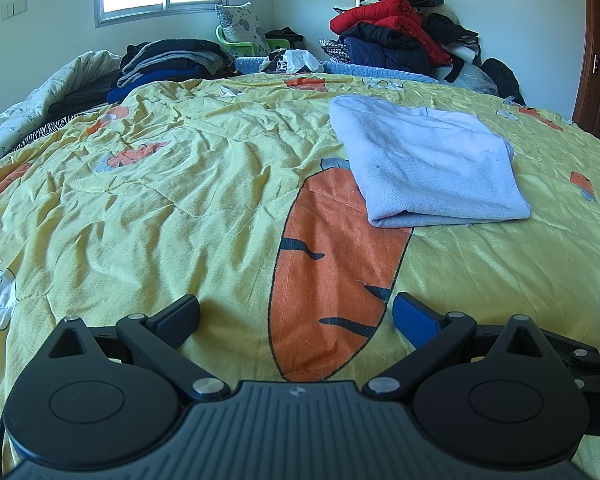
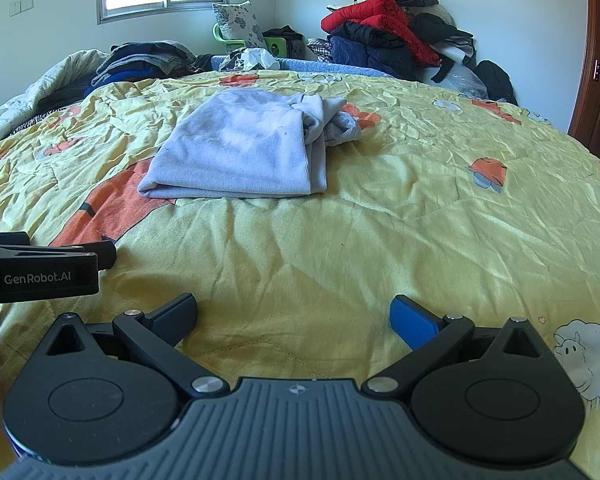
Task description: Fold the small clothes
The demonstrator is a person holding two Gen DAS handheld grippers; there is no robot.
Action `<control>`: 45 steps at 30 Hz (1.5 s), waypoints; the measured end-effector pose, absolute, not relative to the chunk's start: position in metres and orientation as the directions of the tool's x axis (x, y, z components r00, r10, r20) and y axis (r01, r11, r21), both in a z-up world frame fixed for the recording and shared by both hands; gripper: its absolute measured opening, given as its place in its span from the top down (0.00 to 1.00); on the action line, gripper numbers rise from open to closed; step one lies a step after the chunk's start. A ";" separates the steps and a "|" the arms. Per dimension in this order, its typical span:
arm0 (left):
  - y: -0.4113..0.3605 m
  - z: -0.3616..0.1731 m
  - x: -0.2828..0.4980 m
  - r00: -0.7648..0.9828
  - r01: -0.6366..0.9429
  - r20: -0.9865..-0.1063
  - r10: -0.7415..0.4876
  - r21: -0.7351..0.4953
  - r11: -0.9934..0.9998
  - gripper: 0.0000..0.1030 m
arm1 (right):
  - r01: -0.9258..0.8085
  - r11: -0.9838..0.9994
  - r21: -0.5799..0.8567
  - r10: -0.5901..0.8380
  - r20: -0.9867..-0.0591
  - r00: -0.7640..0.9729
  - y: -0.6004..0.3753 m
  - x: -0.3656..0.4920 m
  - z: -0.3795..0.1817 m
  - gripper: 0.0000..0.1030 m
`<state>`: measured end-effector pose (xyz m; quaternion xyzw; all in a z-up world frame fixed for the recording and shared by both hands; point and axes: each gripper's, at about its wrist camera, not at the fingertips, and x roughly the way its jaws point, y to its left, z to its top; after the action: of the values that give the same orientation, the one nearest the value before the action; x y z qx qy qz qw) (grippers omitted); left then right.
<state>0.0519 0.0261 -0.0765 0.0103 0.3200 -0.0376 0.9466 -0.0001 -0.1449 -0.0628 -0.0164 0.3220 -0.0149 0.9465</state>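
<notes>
Since both tongs, left (image 1: 296, 320) and right (image 2: 294, 320), hang spread wide and empty near the bed's (image 2: 420, 220) front edge, the lilac top (image 2: 240, 152) lies folded well ahead mid-bed, one bunched sleeve (image 2: 340, 122) poking out, likely needing tucking.

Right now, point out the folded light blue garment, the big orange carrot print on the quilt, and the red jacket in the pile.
Folded light blue garment (image 2: 240, 152), right wrist view, middle of its top layer.
Carrot print (image 1: 332, 264), left wrist view, orange body below the garment.
Red jacket (image 1: 388, 18), left wrist view, upper quilted surface.
</notes>
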 end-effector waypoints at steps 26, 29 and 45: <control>0.025 -0.077 0.052 0.792 0.077 -0.607 -0.065 -0.005 0.997 0.00 | 0.031 0.999 -0.044 -0.051 -0.607 0.793 -0.144 0.000 -0.063 0.01; 0.025 -0.076 0.052 0.792 0.077 -0.607 -0.064 -0.005 0.997 0.00 | 0.043 0.998 -0.040 -0.058 -0.606 0.793 -0.144 0.000 -0.062 0.01; 0.027 -0.076 0.052 0.793 0.077 -0.606 -0.064 -0.005 0.997 0.00 | 0.039 0.998 -0.042 -0.057 -0.608 0.792 -0.146 0.000 -0.063 0.01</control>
<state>0.0521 0.0267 -0.0761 0.0101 0.3199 -0.0374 0.9467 0.0005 -0.1460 -0.0625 -0.0135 0.3215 -0.0253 0.9465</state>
